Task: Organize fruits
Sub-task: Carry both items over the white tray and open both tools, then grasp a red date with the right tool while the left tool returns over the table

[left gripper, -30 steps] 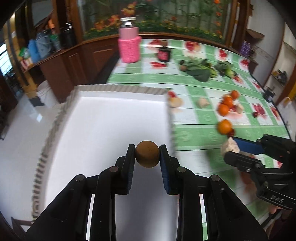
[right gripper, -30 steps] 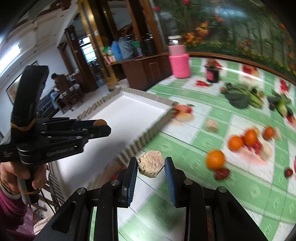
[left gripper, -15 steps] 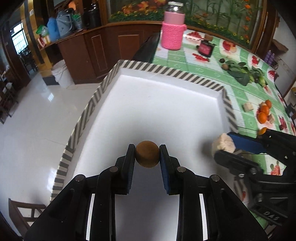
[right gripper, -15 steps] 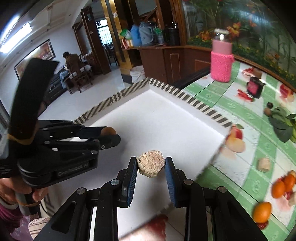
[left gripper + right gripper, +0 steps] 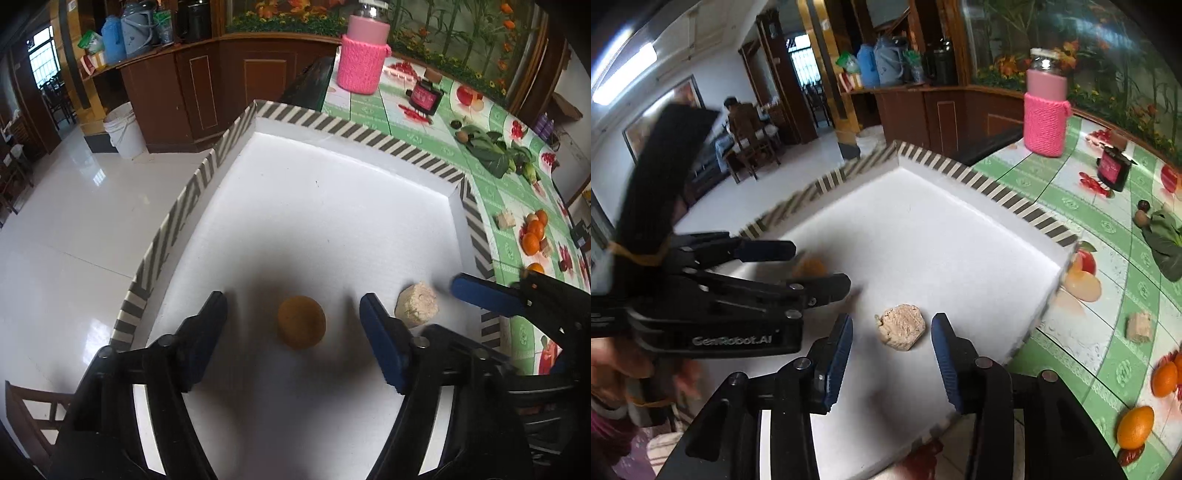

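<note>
A white tray with a striped rim [image 5: 354,133] sits at the table's left end; it also shows in the right wrist view [image 5: 997,192]. My left gripper [image 5: 293,321] is open, and a round brown fruit [image 5: 301,327] lies on the tray floor between its fingers. My right gripper [image 5: 892,334] is open, and a beige lumpy piece [image 5: 901,326] lies on the tray between its fingers. That piece shows in the left wrist view [image 5: 417,303] too, just right of my left gripper. The brown fruit [image 5: 809,266] is partly hidden behind the left gripper in the right wrist view.
Oranges [image 5: 532,236] and a beige cube [image 5: 505,220] lie on the green tablecloth right of the tray. Leafy greens [image 5: 491,151], a dark jar [image 5: 424,96] and a pink knitted jar [image 5: 364,62] stand farther back. The tiled floor drops away left of the tray.
Both grippers have opened over the tray. The brown fruit and the beige piece have left the fingers and now rest on the tray floor.
</note>
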The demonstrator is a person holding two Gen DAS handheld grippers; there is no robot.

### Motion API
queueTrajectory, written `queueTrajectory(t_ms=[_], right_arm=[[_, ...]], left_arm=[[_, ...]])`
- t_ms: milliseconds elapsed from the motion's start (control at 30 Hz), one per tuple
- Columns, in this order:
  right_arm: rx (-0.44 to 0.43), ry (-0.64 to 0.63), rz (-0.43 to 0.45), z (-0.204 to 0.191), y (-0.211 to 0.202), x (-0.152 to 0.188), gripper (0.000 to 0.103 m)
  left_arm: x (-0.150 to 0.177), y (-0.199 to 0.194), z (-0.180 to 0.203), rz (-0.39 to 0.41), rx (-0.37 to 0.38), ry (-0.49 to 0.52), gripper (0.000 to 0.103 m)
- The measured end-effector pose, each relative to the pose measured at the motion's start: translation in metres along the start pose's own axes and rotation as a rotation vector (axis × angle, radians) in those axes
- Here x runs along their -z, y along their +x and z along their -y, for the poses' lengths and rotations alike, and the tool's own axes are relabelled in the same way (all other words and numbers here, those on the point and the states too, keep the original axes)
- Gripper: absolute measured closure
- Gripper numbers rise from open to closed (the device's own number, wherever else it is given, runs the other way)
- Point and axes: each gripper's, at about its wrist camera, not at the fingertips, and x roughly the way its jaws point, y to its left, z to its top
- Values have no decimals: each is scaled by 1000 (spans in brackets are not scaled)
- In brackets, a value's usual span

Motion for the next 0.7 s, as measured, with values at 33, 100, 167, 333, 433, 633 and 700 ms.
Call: queueTrajectory(t_ms=[33, 100, 167, 333, 433, 633, 700], right_arm=[[-4, 8, 6, 0, -5, 1, 60], [-2, 17, 22, 2, -17, 6, 60], [17, 28, 46, 4, -31, 14, 60], [66, 78, 97, 23, -71, 37, 60], [125, 103, 119, 38, -95, 55, 60], [250, 167, 122, 77, -131, 97, 60], [278, 207, 109, 94, -136, 109, 60]], left_arm=[[1, -3, 0, 10, -1, -1, 28], [2, -11, 2, 36, -10, -5, 28], [5, -21, 9, 70, -15, 4, 28], [11, -48, 39, 167, -15, 39, 28], [14, -58, 61, 197, 24, 66, 28], [26, -59, 112, 181, 120, 124, 28], [28, -56, 127, 167, 136, 139, 28]])
